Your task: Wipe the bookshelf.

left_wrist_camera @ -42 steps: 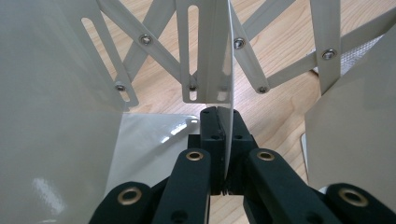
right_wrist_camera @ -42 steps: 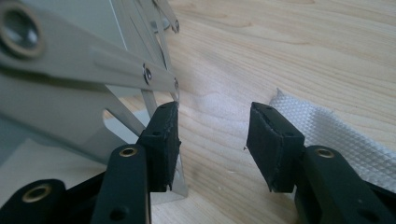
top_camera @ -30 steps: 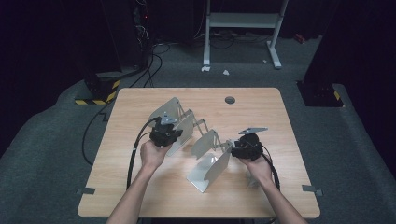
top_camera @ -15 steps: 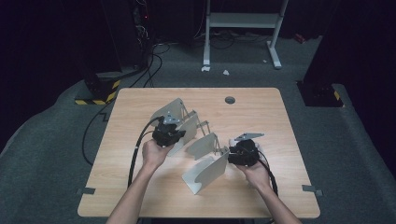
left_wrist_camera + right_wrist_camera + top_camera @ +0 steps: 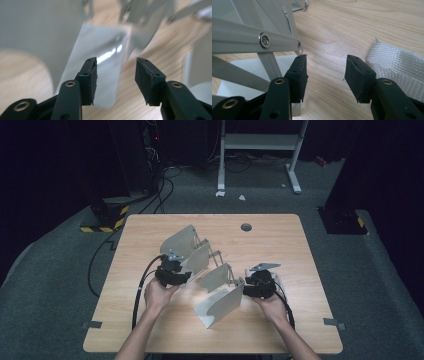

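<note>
A folding metal rack (image 5: pixel 220 306) of several upright grey plates joined by scissor links stands spread out across the middle of the wooden table (image 5: pixel 280 235). My left gripper (image 5: pixel 183 276) sits at the rack's far-left plates. Its jaws have just been opening and now stand open (image 5: pixel 116 72), with a shiny plate edge (image 5: pixel 100 62) between and beyond them, touched by neither pad. My right gripper (image 5: pixel 246 290) is at the near-right end, open (image 5: pixel 325 72) over bare wood, with the riveted links (image 5: pixel 265 40) just to its left.
A white mesh pad (image 5: pixel 394 70) lies on the table beside my right gripper's right jaw. A round cable hole (image 5: pixel 245 226) sits near the table's far edge. Cables trail from both grippers off the near edge. Dark floor and a white stand lie beyond.
My left gripper has drawn back a little toward the near side, away from the plate it was on. The right gripper and the rack have barely shifted.
</note>
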`<act>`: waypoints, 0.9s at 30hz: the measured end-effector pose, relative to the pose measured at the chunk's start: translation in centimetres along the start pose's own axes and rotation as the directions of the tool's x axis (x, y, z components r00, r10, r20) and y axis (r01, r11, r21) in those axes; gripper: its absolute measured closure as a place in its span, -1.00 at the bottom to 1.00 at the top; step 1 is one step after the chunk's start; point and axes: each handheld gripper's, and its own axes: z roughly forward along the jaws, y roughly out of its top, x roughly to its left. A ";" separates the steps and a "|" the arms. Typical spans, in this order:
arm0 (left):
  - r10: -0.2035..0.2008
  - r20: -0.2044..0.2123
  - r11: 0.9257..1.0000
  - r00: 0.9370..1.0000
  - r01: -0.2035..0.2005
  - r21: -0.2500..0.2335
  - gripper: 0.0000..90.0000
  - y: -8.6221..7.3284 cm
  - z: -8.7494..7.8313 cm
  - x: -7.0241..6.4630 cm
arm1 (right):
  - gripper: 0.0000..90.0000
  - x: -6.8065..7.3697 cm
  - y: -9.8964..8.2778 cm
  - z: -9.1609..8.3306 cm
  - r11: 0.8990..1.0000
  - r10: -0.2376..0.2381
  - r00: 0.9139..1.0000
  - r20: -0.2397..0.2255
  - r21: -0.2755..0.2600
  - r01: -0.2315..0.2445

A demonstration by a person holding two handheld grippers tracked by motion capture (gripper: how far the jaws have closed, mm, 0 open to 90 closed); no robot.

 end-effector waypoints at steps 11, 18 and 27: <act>-0.045 -0.092 0.993 0.995 0.055 0.103 -0.09 -3.3 2.0 -0.2 | 0.18 0.0 -0.1 0.3 1.000 0.004 1.000 0.003 0.004 -0.004; -0.108 -0.111 0.989 0.988 0.117 0.085 -0.11 -3.2 2.2 0.2 | 0.18 0.2 -0.1 0.3 1.000 -0.003 1.000 -0.003 0.002 0.003; -0.106 -0.110 0.989 0.988 0.116 0.087 -0.05 -2.4 2.9 1.0 | 0.19 0.9 -0.4 0.6 1.000 -0.003 0.999 -0.049 0.001 0.003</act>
